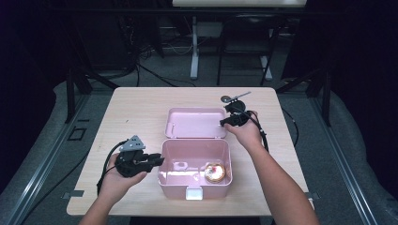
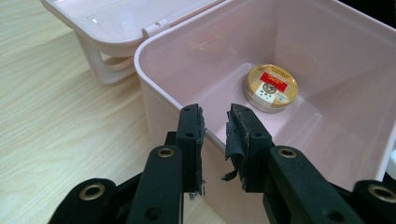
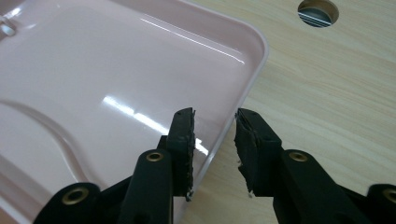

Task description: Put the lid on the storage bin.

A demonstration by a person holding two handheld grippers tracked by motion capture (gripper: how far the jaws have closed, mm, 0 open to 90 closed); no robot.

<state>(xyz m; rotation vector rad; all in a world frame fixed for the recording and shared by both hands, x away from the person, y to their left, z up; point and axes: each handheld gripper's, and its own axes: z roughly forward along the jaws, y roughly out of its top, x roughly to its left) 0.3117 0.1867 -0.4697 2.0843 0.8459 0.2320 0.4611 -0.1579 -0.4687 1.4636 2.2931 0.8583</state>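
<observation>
Pink box (image 1: 195,173) sits near the front middle of the wooden bench (image 1: 136,108), open; its lid (image 1: 196,123) is hinged back flat behind it, inner face up.

Round gold-topped tin (image 1: 215,172) lies in the box's right half on the floor, label with a red patch upward; in the left gripper view the tin (image 2: 272,87) rests near the far wall, apart from the fingers.

Left gripper (image 1: 157,161) held at the box's left wall, fingers pointing right. In the left gripper view the left gripper (image 2: 215,122) has its fingers a narrow gap apart, straddling the near rim of the box (image 2: 163,60); nothing gripped, whether they touch the rim I cannot tell.

Right gripper (image 1: 224,123) at the lid's right edge. In the right gripper view the right gripper (image 3: 215,128) shows fingers a moderate gap apart, one over the lid (image 3: 107,70), one over bare bench (image 3: 327,84), the lid's rim between them, not clamped.

Small metal piece (image 1: 233,98) lies on the bench behind the right gripper
</observation>
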